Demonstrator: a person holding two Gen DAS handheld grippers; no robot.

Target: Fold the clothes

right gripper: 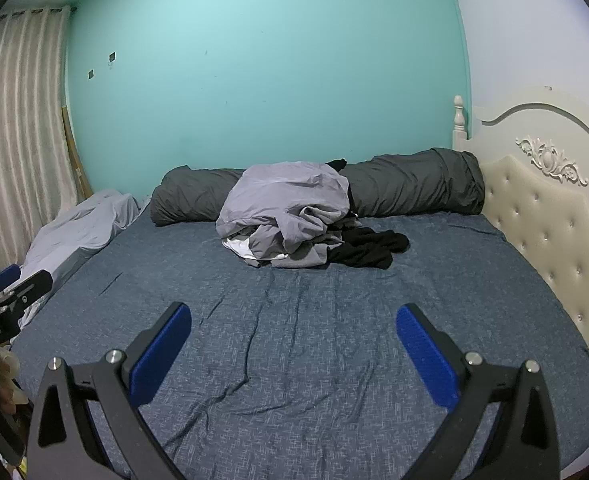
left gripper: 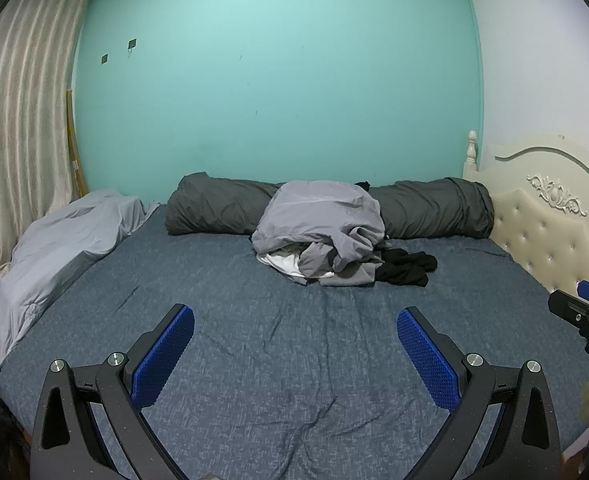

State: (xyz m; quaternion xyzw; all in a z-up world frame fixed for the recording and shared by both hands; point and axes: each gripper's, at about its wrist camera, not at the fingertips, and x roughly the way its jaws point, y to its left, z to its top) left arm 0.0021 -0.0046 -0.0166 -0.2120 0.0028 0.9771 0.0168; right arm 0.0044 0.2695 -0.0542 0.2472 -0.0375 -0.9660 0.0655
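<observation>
A heap of clothes [left gripper: 322,224] lies at the far middle of the bed: a light grey garment on top, a white piece [left gripper: 280,264] under its left edge and a black garment [left gripper: 404,268] at its right. The heap also shows in the right wrist view [right gripper: 286,212], with the black garment [right gripper: 368,250] beside it. My left gripper [left gripper: 294,320] is open and empty, above the near part of the blue sheet [left gripper: 274,360]. My right gripper [right gripper: 294,316] is open and empty, also well short of the heap.
A rolled dark grey duvet [left gripper: 434,208] lies along the teal wall behind the heap. A light grey blanket [left gripper: 62,248] lies at the bed's left edge by the curtain [left gripper: 18,120]. A cream headboard [left gripper: 546,216] bounds the right side.
</observation>
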